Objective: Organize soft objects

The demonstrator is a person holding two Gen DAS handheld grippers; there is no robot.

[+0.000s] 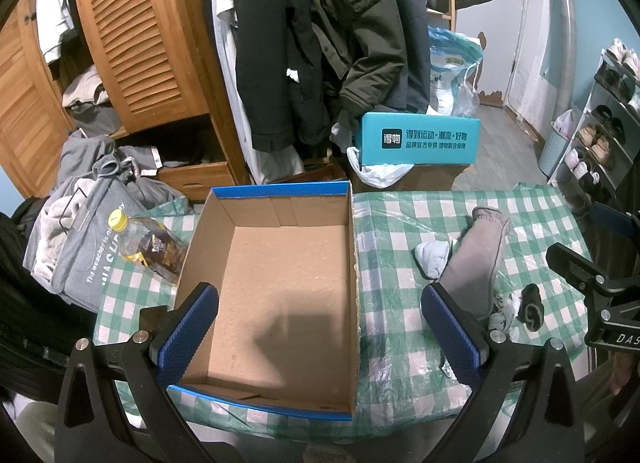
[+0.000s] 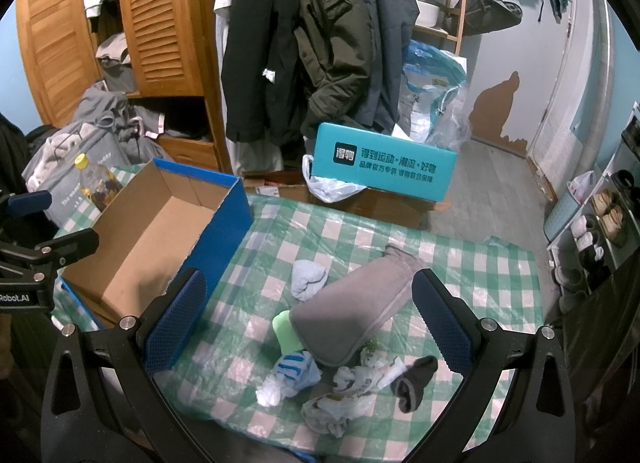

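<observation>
left gripper [image 1: 320, 335] spread wide above empty box [image 1: 280, 295]. right gripper [image 2: 310, 319] spread wide above grey sock [image 2: 352, 315], clamping nothing. smaller socks [image 2: 348, 387] beside it on checked cloth [image 2: 480, 263].

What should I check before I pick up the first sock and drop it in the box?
1. Box holds nothing: ok.
2. Right hand-held gripper open: ok.
3. Right hand-held gripper over the sock pile: ok, grey sock lies between its fingers.
4. Left hand-held gripper open, holding nothing: ok.
5. Grey sock free to lift: not ok, it lies on the green item.
6. Bottle clear of the box: cannot tell, it sits close by its left wall.
</observation>
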